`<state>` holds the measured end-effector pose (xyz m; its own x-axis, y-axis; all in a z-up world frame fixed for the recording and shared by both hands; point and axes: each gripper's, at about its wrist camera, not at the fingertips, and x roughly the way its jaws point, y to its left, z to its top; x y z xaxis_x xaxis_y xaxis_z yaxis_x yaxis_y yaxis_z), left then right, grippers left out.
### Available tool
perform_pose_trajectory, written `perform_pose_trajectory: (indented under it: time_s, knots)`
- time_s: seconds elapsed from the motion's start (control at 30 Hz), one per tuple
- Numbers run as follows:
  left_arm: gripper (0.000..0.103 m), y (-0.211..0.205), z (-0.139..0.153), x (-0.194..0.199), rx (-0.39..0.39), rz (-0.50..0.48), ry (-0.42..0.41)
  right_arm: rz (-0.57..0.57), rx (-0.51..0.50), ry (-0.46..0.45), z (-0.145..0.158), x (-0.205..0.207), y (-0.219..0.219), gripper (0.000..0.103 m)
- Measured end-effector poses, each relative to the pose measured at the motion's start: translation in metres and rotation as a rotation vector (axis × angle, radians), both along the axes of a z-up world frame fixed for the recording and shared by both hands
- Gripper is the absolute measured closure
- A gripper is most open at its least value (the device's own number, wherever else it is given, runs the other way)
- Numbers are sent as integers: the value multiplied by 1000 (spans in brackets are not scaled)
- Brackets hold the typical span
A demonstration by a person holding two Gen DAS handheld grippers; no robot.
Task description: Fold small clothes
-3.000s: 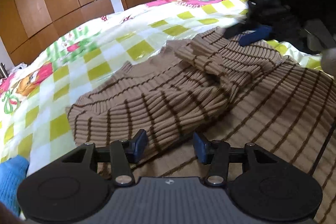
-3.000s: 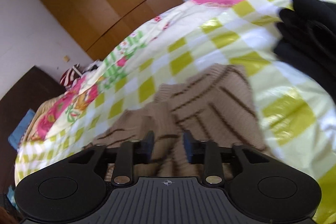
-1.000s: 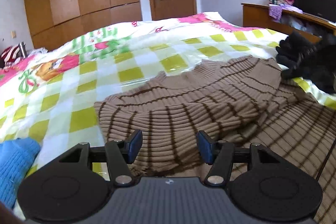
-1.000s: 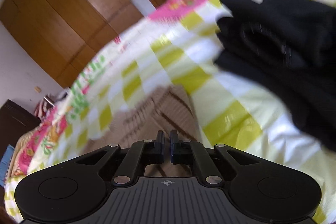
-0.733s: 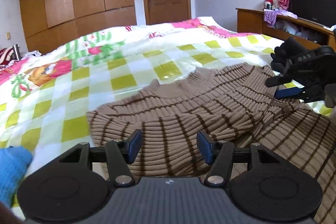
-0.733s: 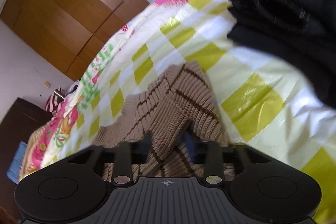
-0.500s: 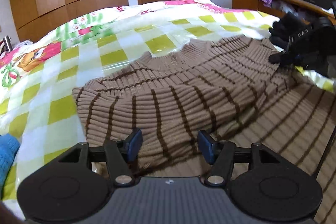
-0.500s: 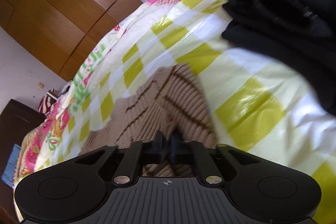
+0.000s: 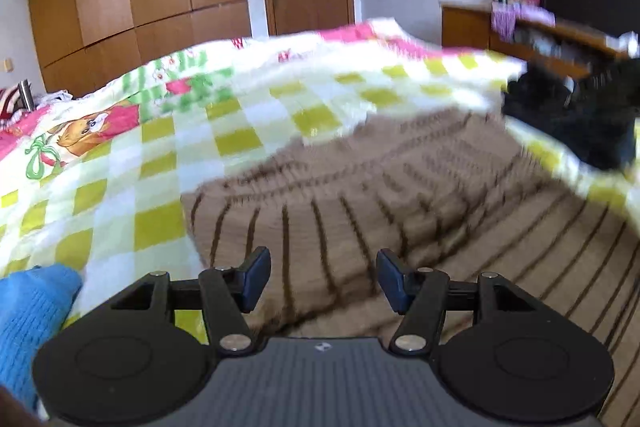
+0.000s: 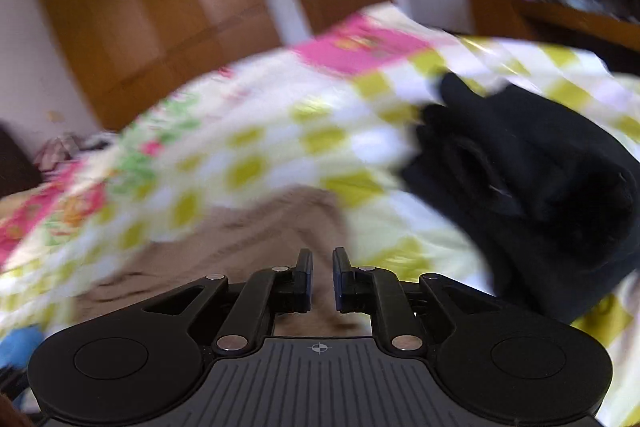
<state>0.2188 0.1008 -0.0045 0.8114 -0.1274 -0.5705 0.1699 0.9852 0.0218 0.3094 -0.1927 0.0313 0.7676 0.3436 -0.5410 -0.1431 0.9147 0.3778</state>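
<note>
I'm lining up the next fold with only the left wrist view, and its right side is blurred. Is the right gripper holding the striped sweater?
Observer: No. In the right wrist view the right gripper has its jaws opening, with a narrow gap and no fabric pinched. The sweater lies beyond them.
Operator: Is anything lying to the right of the sweater?
Observer: Yes, a bunched black garment on the checked bedspread.
Operator: Is it touching the sweater?
Observer: No, a strip of bedspread shows between them.
</note>
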Motion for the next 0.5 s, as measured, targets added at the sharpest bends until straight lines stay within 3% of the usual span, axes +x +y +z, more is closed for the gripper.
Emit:
perform_pose_trajectory:
  time_s: [0.07, 0.13, 0.2, 0.27, 0.3, 0.37, 0.43, 0.5]
  knots:
    - [31, -4, 3, 16, -20, 11, -30, 135, 33, -15, -4, 9, 35, 90]
    - [31, -13, -4, 34, 11, 10, -47, 226, 78, 1, -16, 25, 68, 90]
    - [31, -16, -18, 47, 19, 5, -10, 330, 120, 58, -33, 44, 97, 90]
    - [31, -16, -34, 48, 28, -6, 28, 417, 98, 98, -51, 56, 120, 90]
    - [31, -16, -41, 46, 45, -6, 36, 422, 59, 114, -60, 62, 127, 90]
    - [31, -12, -50, 40, 45, -6, 32, 401, -34, 126, -77, 74, 133, 103]
    - [31, -8, -53, 39, 24, -6, 27, 346, 11, 144, -85, 88, 122, 103]
    - [31, -7, -53, 38, 26, -13, 27, 288, -13, 128, -80, 96, 116, 103]
